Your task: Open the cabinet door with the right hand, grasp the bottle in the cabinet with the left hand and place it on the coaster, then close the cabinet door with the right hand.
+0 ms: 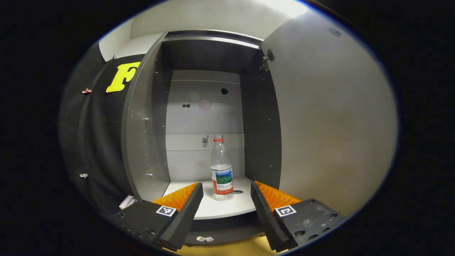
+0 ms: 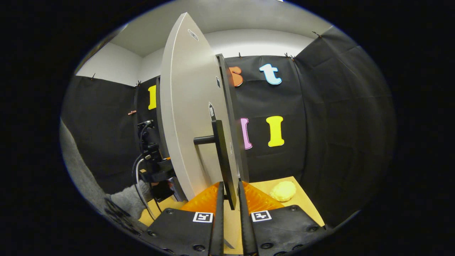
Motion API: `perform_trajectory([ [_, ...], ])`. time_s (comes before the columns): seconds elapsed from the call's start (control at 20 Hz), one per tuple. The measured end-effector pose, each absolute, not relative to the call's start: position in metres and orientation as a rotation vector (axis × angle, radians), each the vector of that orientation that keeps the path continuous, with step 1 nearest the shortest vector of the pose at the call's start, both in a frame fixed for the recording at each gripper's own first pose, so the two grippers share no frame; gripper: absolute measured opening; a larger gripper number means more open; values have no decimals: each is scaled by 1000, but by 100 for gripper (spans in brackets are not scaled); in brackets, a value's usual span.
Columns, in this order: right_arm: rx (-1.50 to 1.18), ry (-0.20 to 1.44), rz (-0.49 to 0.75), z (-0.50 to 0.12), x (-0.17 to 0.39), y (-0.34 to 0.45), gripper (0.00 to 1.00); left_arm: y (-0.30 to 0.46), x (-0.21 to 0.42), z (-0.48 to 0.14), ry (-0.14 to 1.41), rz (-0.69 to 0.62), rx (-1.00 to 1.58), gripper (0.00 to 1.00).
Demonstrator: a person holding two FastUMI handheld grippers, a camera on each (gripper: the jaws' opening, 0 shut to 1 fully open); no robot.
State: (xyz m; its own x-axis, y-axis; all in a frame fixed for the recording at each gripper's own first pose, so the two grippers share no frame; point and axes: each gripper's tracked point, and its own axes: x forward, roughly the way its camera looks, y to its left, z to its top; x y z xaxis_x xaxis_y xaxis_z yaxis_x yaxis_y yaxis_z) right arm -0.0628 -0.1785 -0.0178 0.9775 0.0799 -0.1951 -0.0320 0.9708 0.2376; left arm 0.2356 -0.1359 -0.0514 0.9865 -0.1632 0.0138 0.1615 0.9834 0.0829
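Door (image 1: 330,117) is standing open, its handle (image 2: 224,156) seemingly pinched in the right gripper (image 2: 230,193). Bottle (image 1: 221,169) is waiting upright on the shelf (image 1: 227,208), just ahead between the left gripper's (image 1: 226,193) spread fingers, ungrasped; fetching, placing, closing remain.

The cabinet (image 1: 149,135) is dark grey on its side walls with a pale grey back panel and a white shelf (image 1: 220,206), and its door (image 1: 334,124) is a flat light grey with a black handle (image 2: 222,156). The bottle (image 1: 221,169) is clear plastic with a red cap and a label that's blue and green up top, red at the bottom. The table (image 2: 305,202) is a tan yellow-brown, and there's a pale yellow lumpy thing (image 2: 283,191) sitting on it.
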Motion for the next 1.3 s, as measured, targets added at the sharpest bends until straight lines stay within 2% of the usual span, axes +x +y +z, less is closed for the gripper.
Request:
perform_trajectory([
  [0.05,243,218,36,-20,-68,-184,15,-136,245,-53,-21,-167,85,86],
  [0.1,240,229,11,-22,-75,-186,36,-138,255,-54,-21,-173,91,86],
  [0.15,232,242,-10,-25,-80,-188,24,-139,266,-55,-24,-183,99,86],
  [0.25,213,266,-52,-29,-88,-194,47,-140,285,-57,-35,-188,119,82],
  [0.3,206,276,-72,-29,-95,-197,36,-141,292,-60,-37,-190,114,82],
  [0.35,206,285,-87,-32,-95,-200,36,-142,302,-62,-34,-192,99,86],
  [0.4,212,290,-105,-31,-101,-202,36,-142,312,-66,-27,-193,85,82],
  [0.5,227,274,-160,-28,-106,-214,36,-139,330,-72,-16,-183,77,86],
  [0.85,289,222,-352,-17,-117,-271,36,-141,373,-100,39,-187,68,86],
  [1.3,269,249,-384,-24,-110,-291,36,-139,419,-102,54,-169,51,86],
])
